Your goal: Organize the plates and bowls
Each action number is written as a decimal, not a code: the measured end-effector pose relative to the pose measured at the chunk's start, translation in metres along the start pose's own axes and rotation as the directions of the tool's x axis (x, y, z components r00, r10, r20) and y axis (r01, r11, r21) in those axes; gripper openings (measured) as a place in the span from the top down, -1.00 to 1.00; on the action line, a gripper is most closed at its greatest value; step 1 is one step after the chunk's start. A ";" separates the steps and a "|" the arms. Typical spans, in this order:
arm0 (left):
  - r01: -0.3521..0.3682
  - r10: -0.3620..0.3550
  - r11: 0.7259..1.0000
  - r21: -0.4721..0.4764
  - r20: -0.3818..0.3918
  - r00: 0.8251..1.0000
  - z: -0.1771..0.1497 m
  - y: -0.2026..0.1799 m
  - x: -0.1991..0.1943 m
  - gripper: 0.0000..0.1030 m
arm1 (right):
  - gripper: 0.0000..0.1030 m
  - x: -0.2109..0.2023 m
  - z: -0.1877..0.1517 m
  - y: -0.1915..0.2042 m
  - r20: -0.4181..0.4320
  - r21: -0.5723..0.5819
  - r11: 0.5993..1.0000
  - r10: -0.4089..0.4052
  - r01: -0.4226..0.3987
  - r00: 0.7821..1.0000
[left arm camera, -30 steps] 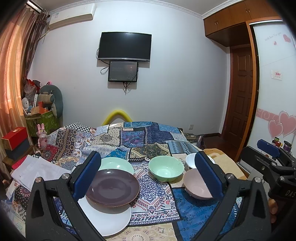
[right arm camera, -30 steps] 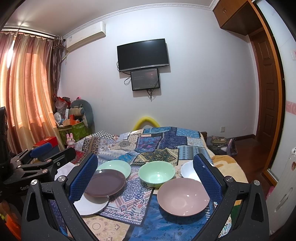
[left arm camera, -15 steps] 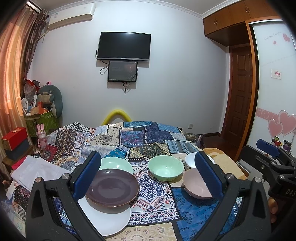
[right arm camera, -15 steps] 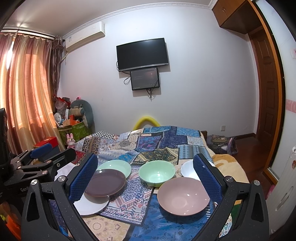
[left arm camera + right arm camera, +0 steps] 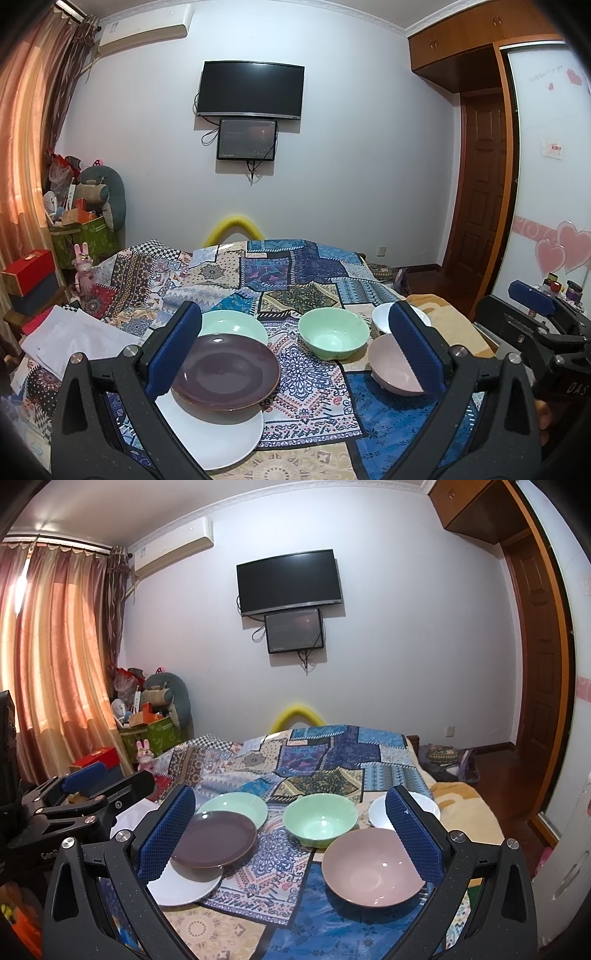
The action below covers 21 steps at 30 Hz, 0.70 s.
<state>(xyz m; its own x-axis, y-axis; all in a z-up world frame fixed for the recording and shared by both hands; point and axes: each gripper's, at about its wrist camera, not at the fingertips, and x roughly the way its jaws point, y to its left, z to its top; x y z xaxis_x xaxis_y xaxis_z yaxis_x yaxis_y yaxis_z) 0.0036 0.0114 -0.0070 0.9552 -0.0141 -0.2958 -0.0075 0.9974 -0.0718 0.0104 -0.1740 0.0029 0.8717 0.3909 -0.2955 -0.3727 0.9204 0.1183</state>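
There are six dishes on the patchwork cloth point(image 5: 295, 273) that covers the bed: three plates and three bowls. The plates are on the left side. A purple plate point(image 5: 225, 371) sits on top of a white plate point(image 5: 221, 439), and a pale green plate point(image 5: 232, 325) lies just behind them, its near edge hidden under the purple one. The bowls are on the right side: a green bowl point(image 5: 333, 338) in the middle, a pink bowl point(image 5: 373, 867) nearer and to the right, and a white bowl point(image 5: 380, 808) farther right, partly hidden by a blue finger pad.

The left gripper point(image 5: 295, 350) has its jaws spread wide and holds nothing. It hangs above the near edge of the bed, and the purple plate is just beside its left pad, while the pink bowl is partly behind its right pad. The right gripper point(image 5: 291, 836) is also spread wide with nothing between its pads; the pink bowl lies close under its right pad, and the green bowl is straight ahead, a little farther.

Around the bed there are two screens on the far wall, one television point(image 5: 251, 90) and a smaller monitor point(image 5: 246, 138) below it, a curtain point(image 5: 55, 664) at the left, and a brown door point(image 5: 484, 184) at the right. Between the grippers and the dishes nothing stands in the way.
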 end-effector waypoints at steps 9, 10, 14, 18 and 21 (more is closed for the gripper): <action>-0.015 0.014 1.000 -0.023 -0.037 0.999 -0.012 0.023 0.018 -0.99 | -0.99 0.032 -0.017 0.007 -0.088 0.016 0.999 0.030 -0.029 0.996; -0.015 0.014 1.000 -0.026 -0.044 0.999 -0.014 0.027 0.021 -0.99 | -0.99 0.034 -0.018 0.008 -0.095 0.014 0.999 0.033 -0.032 0.995; -0.003 -0.004 0.998 -0.059 -0.115 0.993 -0.025 0.049 0.040 -0.99 | -0.99 0.050 -0.027 0.016 -0.140 0.005 0.999 0.050 -0.050 0.989; -0.012 0.000 0.998 -0.067 -0.178 0.984 -0.037 0.070 0.057 -0.96 | -0.99 0.067 -0.035 0.023 -0.187 -0.003 0.998 0.063 -0.065 0.980; -0.048 0.035 0.998 -0.048 -0.233 0.972 -0.047 0.088 0.073 -0.74 | -0.99 0.081 -0.040 0.028 -0.224 -0.004 0.997 0.074 -0.077 0.972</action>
<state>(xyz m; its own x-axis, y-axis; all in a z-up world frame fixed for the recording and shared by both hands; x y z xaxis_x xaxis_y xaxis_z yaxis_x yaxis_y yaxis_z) 0.0588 0.0944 -0.0798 0.8590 0.0049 -0.5119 -0.0671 0.9924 -0.1030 0.0580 -0.1167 -0.0552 0.7483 0.4462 -0.4909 -0.4395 0.8878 0.1370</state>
